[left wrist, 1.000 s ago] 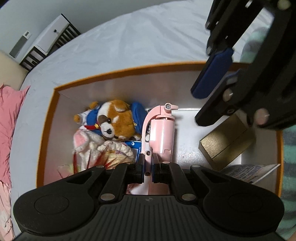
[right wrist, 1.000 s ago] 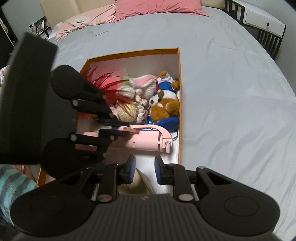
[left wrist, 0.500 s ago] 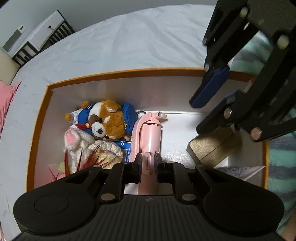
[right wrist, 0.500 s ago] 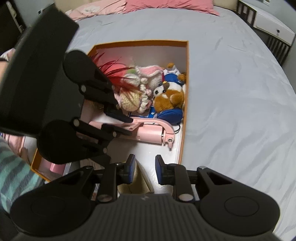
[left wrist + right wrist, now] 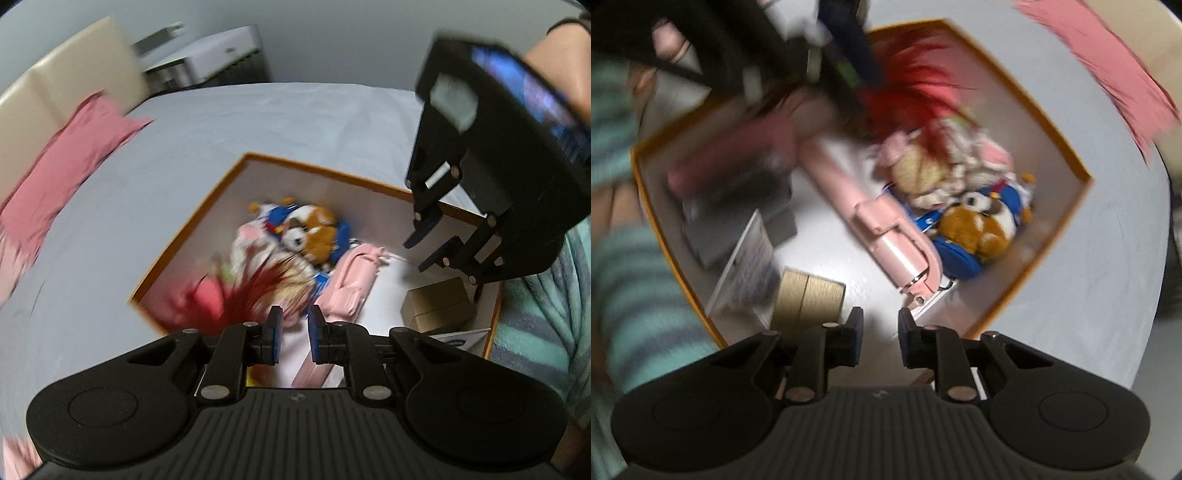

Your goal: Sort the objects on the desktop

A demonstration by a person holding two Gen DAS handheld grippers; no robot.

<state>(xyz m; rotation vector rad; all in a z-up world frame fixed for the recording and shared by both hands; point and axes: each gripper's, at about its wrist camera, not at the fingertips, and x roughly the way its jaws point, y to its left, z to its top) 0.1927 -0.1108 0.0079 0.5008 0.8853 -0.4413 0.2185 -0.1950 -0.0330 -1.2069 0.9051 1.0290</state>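
While both views are blurred, an orange-rimmed box point(image 5: 314, 170) shows resting on a grey bedsheet point(image 5: 147, 155), with a pink toy extinguisher point(image 5: 886, 236) lying flat in its middle. Beside it sit a plush dog in blue point(image 5: 982, 225) and a gold box point(image 5: 809, 295). Above the box, the left gripper point(image 5: 294, 334) has its jaws slightly apart with nothing between them; the right gripper point(image 5: 878, 338) has just been closing, also gripping nothing.

box: orange-rimmed cardboard box point(image 5: 1060, 229) on the bed
inside: pink plastic selfie stick point(image 5: 886, 240), brown-and-white plush dog point(image 5: 982, 225), tan ridged block point(image 5: 809, 299)
right gripper point(image 5: 880, 334): jaws narrowly apart, empty, having just closed a little
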